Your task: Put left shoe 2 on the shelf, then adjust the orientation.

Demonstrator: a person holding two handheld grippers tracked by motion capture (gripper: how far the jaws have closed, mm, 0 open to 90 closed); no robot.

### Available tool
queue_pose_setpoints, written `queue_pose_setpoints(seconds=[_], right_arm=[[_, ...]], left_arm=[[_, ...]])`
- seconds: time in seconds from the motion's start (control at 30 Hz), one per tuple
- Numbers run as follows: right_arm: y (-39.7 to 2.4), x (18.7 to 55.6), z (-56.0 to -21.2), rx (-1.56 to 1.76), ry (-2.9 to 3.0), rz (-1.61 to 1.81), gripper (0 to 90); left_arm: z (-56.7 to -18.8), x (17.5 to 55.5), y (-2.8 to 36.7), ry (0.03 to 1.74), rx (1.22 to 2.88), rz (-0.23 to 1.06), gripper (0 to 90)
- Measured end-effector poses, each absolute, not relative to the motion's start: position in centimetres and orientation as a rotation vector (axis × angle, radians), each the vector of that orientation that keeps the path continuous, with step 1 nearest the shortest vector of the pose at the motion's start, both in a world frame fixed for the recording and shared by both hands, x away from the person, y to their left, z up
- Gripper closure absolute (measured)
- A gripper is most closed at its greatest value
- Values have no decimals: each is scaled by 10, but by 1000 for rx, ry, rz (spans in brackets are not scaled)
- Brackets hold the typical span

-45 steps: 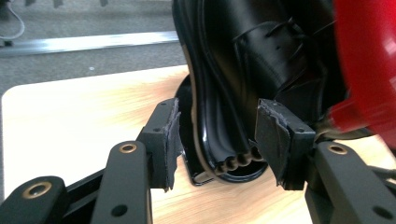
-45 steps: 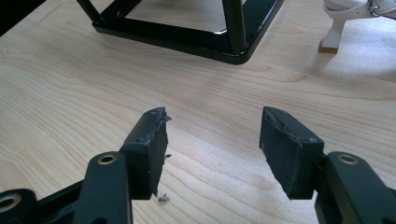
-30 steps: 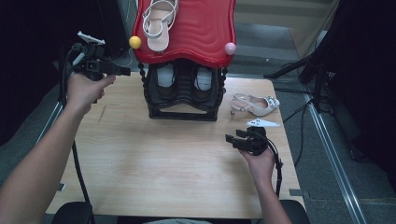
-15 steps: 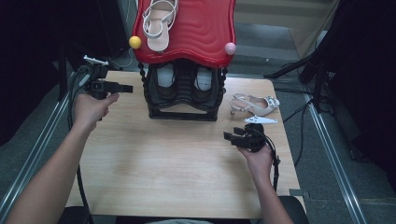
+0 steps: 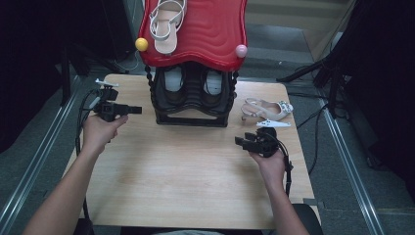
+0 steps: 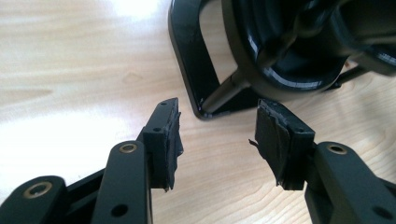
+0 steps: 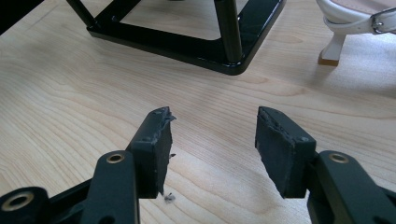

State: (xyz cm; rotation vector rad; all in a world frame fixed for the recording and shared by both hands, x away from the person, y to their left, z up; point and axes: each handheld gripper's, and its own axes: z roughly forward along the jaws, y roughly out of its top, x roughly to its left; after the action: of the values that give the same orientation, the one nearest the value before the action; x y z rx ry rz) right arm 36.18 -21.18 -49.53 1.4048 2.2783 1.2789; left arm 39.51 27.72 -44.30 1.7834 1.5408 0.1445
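A black shoe rack [image 5: 191,120] with a red top shelf [image 5: 210,29] stands at the back of the wooden table [image 5: 186,181]. A beige strappy sandal [image 5: 166,24] lies on the red shelf, and a pair of shoes [image 5: 173,81] sits on the shelf below. Another beige heeled sandal [image 5: 266,110] lies on the table to the right of the rack. My left gripper [image 5: 136,110] [image 6: 217,126] is open, pointing at the rack's lower left corner [image 6: 191,70]. My right gripper [image 5: 239,141] [image 7: 212,130] is open; its jaws have just been closing on nothing, aimed at the rack's front right foot [image 7: 233,65].
A yellow ball [image 5: 141,44] and a pink ball [image 5: 241,50] cap the red shelf's front corners. The heeled sandal [image 7: 355,18] lies beyond my right gripper. Metal rails and dark floor flank the table on both sides.
My left hand has come down and slightly nearer, bringing its gripper low beside the rack's left side. The right hand has stayed almost in place.
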Motion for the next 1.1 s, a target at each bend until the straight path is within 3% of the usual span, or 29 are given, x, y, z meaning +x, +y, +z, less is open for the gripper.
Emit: queue_pose_setpoints(seconds=[0.43, 1.1], right_arm=[[-219, 364, -496, 1445, 2258, 1250, 516], [-235, 380, -495, 1533, 2213, 1196, 677]], left_arm=[[-478, 374, 265, 1537, 1831, 163, 499], [-488, 365, 267, 1498, 1850, 146, 490]])
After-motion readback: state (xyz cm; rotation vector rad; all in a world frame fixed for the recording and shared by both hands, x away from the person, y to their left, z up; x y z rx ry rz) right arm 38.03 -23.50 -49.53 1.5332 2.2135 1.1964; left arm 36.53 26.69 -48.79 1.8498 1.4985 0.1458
